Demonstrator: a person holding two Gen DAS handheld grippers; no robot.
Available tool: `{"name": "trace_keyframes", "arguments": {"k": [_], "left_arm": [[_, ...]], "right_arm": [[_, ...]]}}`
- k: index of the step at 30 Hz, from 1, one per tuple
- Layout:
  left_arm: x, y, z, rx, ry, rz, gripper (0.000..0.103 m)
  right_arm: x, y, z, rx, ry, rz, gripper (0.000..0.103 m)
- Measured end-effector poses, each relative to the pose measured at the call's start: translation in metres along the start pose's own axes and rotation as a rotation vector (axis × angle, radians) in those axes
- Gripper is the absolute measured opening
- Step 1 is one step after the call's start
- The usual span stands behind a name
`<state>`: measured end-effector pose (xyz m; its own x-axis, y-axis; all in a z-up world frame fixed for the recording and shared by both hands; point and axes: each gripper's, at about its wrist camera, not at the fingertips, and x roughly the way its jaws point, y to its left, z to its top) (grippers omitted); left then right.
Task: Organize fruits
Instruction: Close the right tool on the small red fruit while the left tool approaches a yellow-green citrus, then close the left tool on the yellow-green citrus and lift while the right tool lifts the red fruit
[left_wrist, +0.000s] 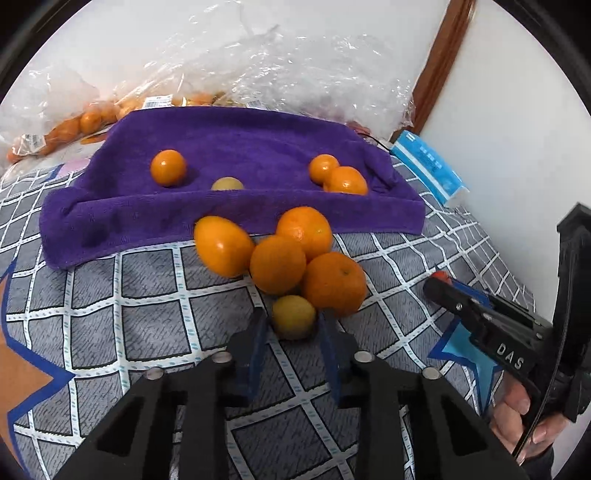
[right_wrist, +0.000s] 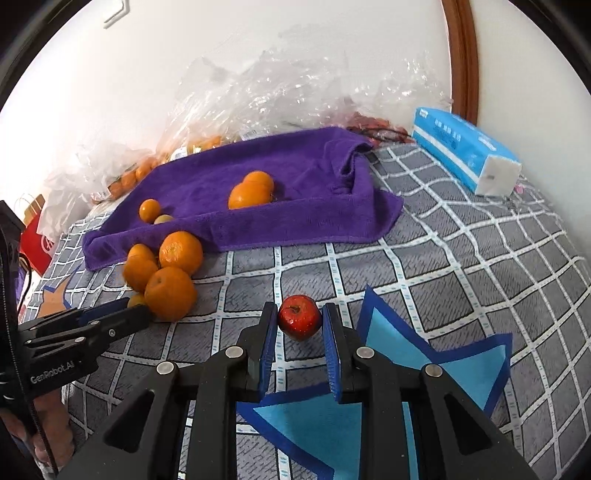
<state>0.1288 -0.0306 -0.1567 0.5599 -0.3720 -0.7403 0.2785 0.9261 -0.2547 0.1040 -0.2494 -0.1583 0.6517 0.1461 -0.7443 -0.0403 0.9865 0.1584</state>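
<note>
My left gripper (left_wrist: 291, 322) is shut on a small yellow fruit (left_wrist: 293, 314) that rests on the checked bedcover. Just beyond it, several oranges (left_wrist: 277, 264) are piled against the front edge of a purple towel (left_wrist: 110, 218). More oranges (left_wrist: 168, 167) and another yellowish fruit (left_wrist: 227, 183) lie on the towel. My right gripper (right_wrist: 300, 314) is shut on a small red apple (right_wrist: 299, 319) low over the cover, beside a blue star-shaped mat (right_wrist: 399, 332). In the left wrist view the right gripper (left_wrist: 439, 282) sits off to the right, a bit of red at its tip.
Clear plastic bags (left_wrist: 258, 66) holding more oranges lie behind the towel against the white wall. A blue tissue pack (right_wrist: 465, 155) lies at the back right by a wooden door frame (right_wrist: 461, 55). An orange star-shaped mat (left_wrist: 22, 369) lies at the left. A hand (left_wrist: 517, 413) holds the right gripper.
</note>
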Motion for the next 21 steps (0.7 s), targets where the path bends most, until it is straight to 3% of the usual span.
{"name": "trace_keyframes", "arguments": {"k": [4, 7, 10, 17, 21], "left_arm": [[-0.006, 0.0, -0.002, 0.007, -0.012, 0.039, 0.026], [-0.019, 0.006, -0.007, 0.035, -0.031, 0.157, 0.026], [-0.025, 0.022, -0.012, 0.03, -0.001, 0.204, 0.027], [-0.021, 0.04, -0.008, -0.004, -0.015, 0.173, 0.03], [-0.019, 0.04, -0.007, -0.007, -0.019, 0.149, 0.026]], "right_arm": [[-0.001, 0.001, -0.001, 0.003, -0.007, 0.007, 0.024], [0.001, 0.001, -0.001, 0.003, -0.002, 0.008, 0.024], [0.002, 0.002, -0.001, 0.0, 0.003, 0.001, 0.024], [0.004, 0.003, -0.001, -0.006, 0.011, -0.01, 0.024], [0.002, 0.0, -0.001, 0.014, 0.006, -0.013, 0.024]]}}
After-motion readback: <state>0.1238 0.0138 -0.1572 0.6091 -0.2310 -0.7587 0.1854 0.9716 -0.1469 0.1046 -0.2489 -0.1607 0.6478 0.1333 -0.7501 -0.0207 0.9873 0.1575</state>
